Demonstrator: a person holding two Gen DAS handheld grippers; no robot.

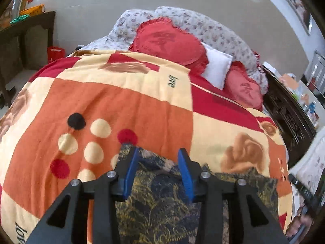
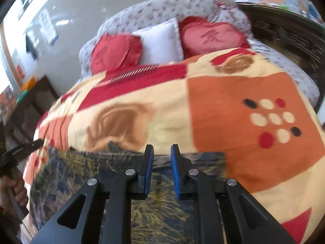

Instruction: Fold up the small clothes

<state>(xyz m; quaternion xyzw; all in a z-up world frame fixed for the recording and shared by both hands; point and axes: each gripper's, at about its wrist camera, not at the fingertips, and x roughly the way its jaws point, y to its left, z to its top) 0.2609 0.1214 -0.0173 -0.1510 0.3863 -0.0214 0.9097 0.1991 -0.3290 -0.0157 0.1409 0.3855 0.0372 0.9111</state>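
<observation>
Two grippers, one garment. Lies spread on the near part of the bed: a dark blue and gold patterned garment (image 1: 162,203), flat on the orange, cream and red blanket (image 1: 121,101), presumably laid there for a broad, soft surface to fold on. Looks thin and limp, so likely to sag from any pinch point.

Left gripper (image 1: 159,152): spread wide, nothing between the blue pads (image 1: 130,174), poised over the garment's far edge where a corner pokes out toward a red dot. Seems placed there to take that edge. Cannot tell whether touching the cloth.

Right gripper (image 2: 161,148): parted too, by a narrower gap, empty, aimed at the same far edge further along, with cloth showing underneath. Sits well apart from the left, probably so as to lift the edge level at two points.

Judged an early step: no fold showing in the visible part. Next calls for closing on the garment alone, without catching the blanket under it.

Well beyond, at the head of the bed and out of the way: red heart pillows (image 2: 213,36) and a white pillow (image 2: 160,42).
</observation>
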